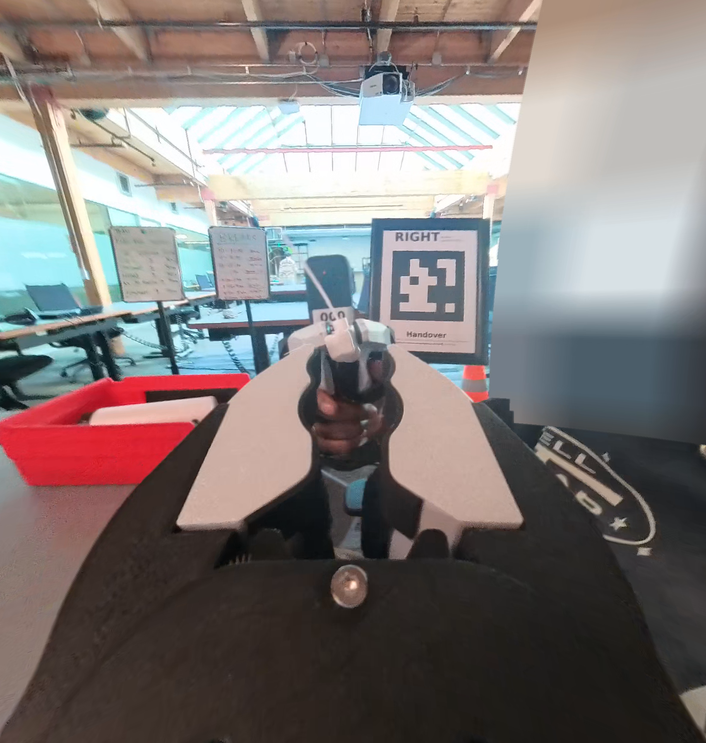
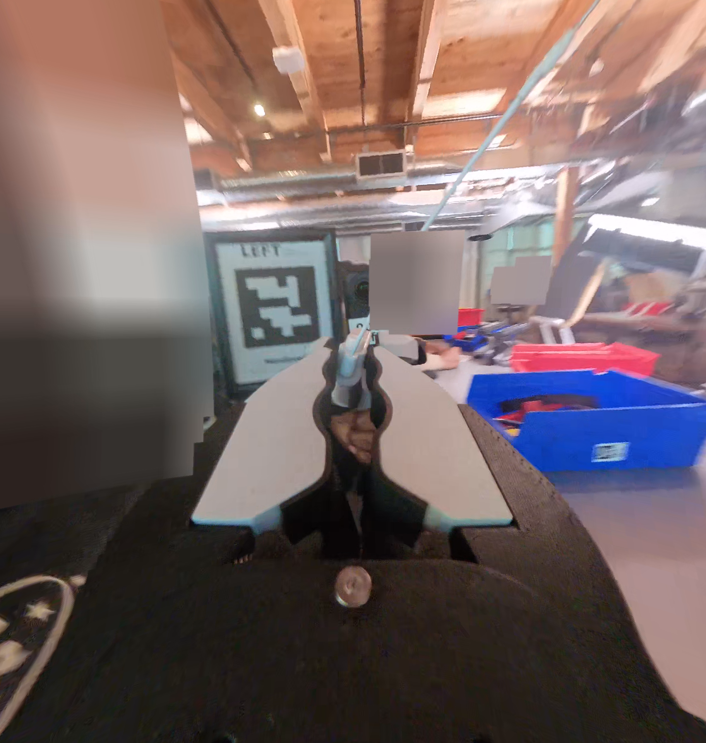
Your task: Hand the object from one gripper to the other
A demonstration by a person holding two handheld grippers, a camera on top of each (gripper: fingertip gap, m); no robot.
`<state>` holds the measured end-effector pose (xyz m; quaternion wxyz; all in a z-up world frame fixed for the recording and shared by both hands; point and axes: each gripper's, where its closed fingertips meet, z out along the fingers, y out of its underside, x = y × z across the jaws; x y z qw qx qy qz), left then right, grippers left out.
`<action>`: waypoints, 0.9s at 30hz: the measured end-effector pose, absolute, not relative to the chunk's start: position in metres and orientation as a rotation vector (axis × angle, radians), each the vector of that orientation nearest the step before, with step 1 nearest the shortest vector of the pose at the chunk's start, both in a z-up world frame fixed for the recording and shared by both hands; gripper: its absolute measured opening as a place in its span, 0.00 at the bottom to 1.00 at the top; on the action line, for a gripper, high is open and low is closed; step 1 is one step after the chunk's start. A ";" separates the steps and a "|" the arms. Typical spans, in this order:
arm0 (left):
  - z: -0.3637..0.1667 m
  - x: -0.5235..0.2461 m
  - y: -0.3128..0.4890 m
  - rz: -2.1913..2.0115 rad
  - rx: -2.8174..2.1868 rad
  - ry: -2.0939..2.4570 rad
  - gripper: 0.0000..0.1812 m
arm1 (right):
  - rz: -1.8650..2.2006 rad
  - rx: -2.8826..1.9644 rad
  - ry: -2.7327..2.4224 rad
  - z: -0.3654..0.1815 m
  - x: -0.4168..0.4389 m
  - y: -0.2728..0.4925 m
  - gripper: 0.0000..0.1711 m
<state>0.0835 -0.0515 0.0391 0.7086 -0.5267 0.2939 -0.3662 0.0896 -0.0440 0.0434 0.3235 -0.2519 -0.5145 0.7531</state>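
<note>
My left claw (image 1: 349, 349) stands partly open, with a clear gap between its two grey fingers all the way to the tips. Just past those tips I see the right claw (image 1: 339, 337) facing me, and a hand (image 1: 343, 422) wrapped round its handle. The stick (image 1: 319, 287), thin and pale, rises from a pale block held between the right claw's fingers and leans up to the left. I cannot tell whether my left fingers touch the block.

In the right wrist view, the right claw (image 2: 352, 345) is drawn in close, only a narrow slot left at its tips. The block end of the stick (image 2: 484, 132) sits in that slot, and the thin shaft slants up to the right across the ceiling. The left claw's tips (image 2: 347, 394) sit just below the block.

A red bin (image 1: 82, 442) stands on the table (image 1: 41, 563) to the left, and a blue bin (image 2: 584, 442) to the right.
</note>
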 end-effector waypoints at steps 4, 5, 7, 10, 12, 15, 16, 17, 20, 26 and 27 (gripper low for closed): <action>0.037 0.083 -0.049 -0.839 -1.190 0.635 0.13 | 1.722 -0.578 -1.429 0.038 0.091 -0.046 0.08; 0.037 0.083 -0.049 -0.836 -1.188 0.639 0.11 | 1.682 -0.570 -1.439 0.037 0.091 -0.047 0.08; 0.036 0.084 -0.050 -0.824 -1.185 0.652 0.08 | 1.635 -0.544 -1.461 0.036 0.091 -0.049 0.08; 0.038 0.085 -0.054 -0.798 -1.143 0.685 0.07 | 1.609 -0.532 -1.471 0.035 0.091 -0.051 0.09; 0.037 0.086 -0.054 -0.749 -1.139 0.715 0.07 | 1.569 -0.521 -1.468 0.034 0.091 -0.050 0.09; 0.035 0.087 -0.055 -0.687 -1.135 0.747 0.06 | 1.533 -0.522 -1.478 0.033 0.091 -0.050 0.10; 0.035 0.087 -0.055 -0.681 -1.135 0.749 0.06 | 1.525 -0.518 -1.491 0.031 0.092 -0.051 0.08; 0.035 0.087 -0.054 -0.682 -1.141 0.741 0.06 | 1.508 -0.519 -1.494 0.031 0.091 -0.050 0.08; 0.035 0.085 -0.050 -0.738 -1.183 0.683 0.08 | 1.368 -0.472 -1.493 0.030 0.090 -0.046 0.08; 0.025 0.085 -0.047 -0.939 -1.325 0.631 0.13 | 0.724 -0.063 -1.441 0.024 0.094 -0.047 0.08; 0.022 0.087 -0.046 -0.958 -1.342 0.633 0.12 | 0.652 -0.027 -1.428 0.024 0.094 -0.048 0.08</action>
